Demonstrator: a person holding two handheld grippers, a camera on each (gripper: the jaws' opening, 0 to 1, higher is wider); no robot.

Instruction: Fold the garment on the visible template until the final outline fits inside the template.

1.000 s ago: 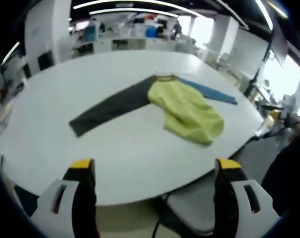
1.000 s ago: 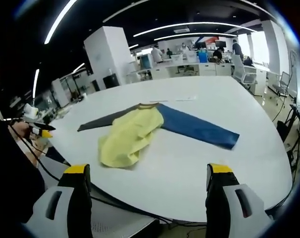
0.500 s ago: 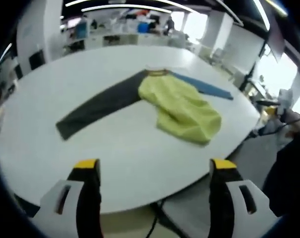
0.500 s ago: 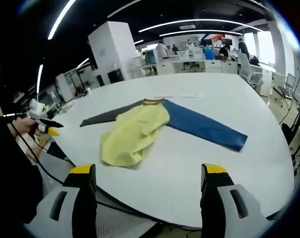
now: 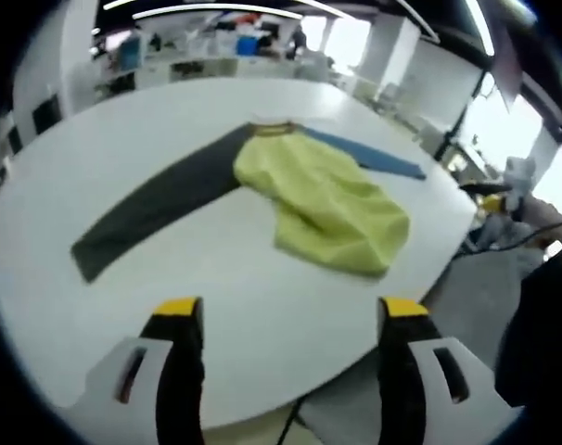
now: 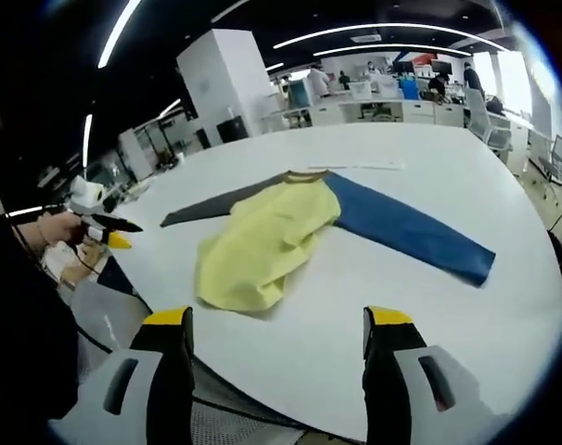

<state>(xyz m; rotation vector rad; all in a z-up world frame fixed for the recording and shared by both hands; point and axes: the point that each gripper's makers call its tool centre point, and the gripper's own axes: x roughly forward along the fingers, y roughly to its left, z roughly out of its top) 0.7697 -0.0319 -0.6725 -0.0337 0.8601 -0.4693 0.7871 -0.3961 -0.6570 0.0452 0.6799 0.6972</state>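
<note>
Yellow raglan shirt [image 5: 327, 209] crumpled on white desk [image 5: 235, 278], dark sleeve [image 5: 156, 209] and blue sleeve [image 6: 406, 227] spread out. Left hand-held gripper [image 5: 288, 311] and right hand-held gripper [image 6: 274, 320] near desk edge, both wide open, empty.

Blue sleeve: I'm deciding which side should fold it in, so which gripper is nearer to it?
Right, likely. The blue sleeve lies ahead of the right gripper, while the left gripper sees the blue sleeve beyond the yellow body.
</note>
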